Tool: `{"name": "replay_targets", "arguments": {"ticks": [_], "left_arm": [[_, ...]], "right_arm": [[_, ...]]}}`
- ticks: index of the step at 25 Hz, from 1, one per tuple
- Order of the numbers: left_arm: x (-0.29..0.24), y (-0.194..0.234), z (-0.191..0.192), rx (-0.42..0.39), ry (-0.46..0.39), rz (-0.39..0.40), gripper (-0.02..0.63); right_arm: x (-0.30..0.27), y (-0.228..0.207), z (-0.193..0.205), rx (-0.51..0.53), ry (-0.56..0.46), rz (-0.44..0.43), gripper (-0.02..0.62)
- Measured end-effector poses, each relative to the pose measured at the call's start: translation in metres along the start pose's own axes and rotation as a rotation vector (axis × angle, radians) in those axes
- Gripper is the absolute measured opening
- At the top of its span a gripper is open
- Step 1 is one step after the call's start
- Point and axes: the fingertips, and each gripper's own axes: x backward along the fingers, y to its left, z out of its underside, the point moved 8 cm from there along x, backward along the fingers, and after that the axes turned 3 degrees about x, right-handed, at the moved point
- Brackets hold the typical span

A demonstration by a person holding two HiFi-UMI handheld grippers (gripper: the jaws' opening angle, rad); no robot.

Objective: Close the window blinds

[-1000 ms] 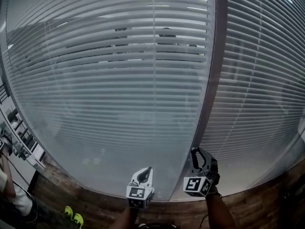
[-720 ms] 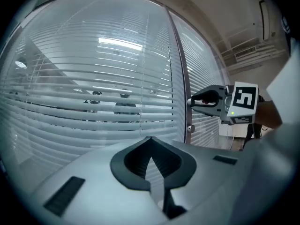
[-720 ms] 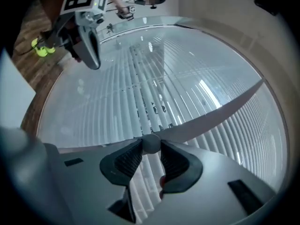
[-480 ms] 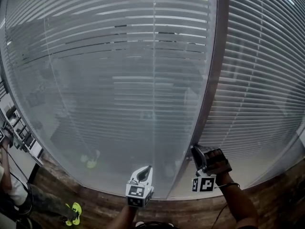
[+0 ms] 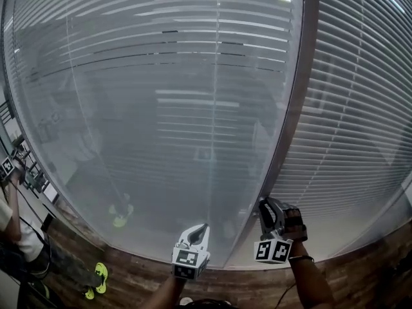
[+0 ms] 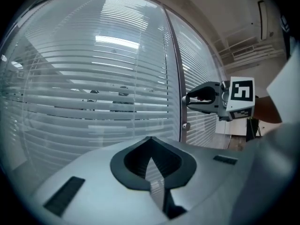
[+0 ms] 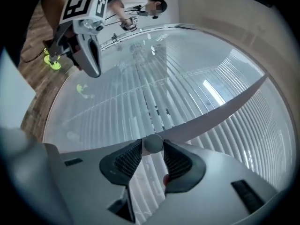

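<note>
White slatted blinds (image 5: 161, 108) hang behind the glass of the big left pane. A grey upright frame (image 5: 291, 127) divides it from a second pane of blinds (image 5: 360, 121). At the foot of that frame my right gripper (image 5: 265, 206) is shut on a small round grey knob (image 7: 153, 144), which sits between its two dark pads (image 7: 129, 158). My left gripper (image 5: 201, 228) hovers low in front of the left pane, left of the right one, shut with nothing in it. In the left gripper view, the right gripper (image 6: 190, 99) points at the frame.
A small round fitting (image 6: 186, 126) sits on the frame just below the right gripper. Wooden flooring (image 5: 141, 279) runs along the window's foot. A person (image 5: 13, 230) in yellow-green shoes (image 5: 96, 279) stands at the far left beside equipment.
The left pane's slats have changed tilt and the glass looks darker, with more reflection. The right gripper twisted at the frame and turned back. The left gripper stayed put.
</note>
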Motion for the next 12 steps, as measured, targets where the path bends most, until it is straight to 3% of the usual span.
{"name": "replay_targets", "arguments": {"ticks": [3, 9, 12], "left_arm": [[-0.002, 0.001, 0.001, 0.004, -0.006, -0.004, 0.000], [-0.005, 0.000, 0.000, 0.008, -0.007, 0.001, 0.000], [-0.007, -0.001, -0.001, 0.006, -0.006, 0.006, 0.000]], "right_arm": [[0.002, -0.007, 0.000, -0.225, -0.017, 0.026, 0.142], [0.005, -0.010, 0.009, -1.045, -0.101, 0.052, 0.150], [0.001, -0.002, 0.007, -1.217, -0.067, 0.100, 0.149]]}}
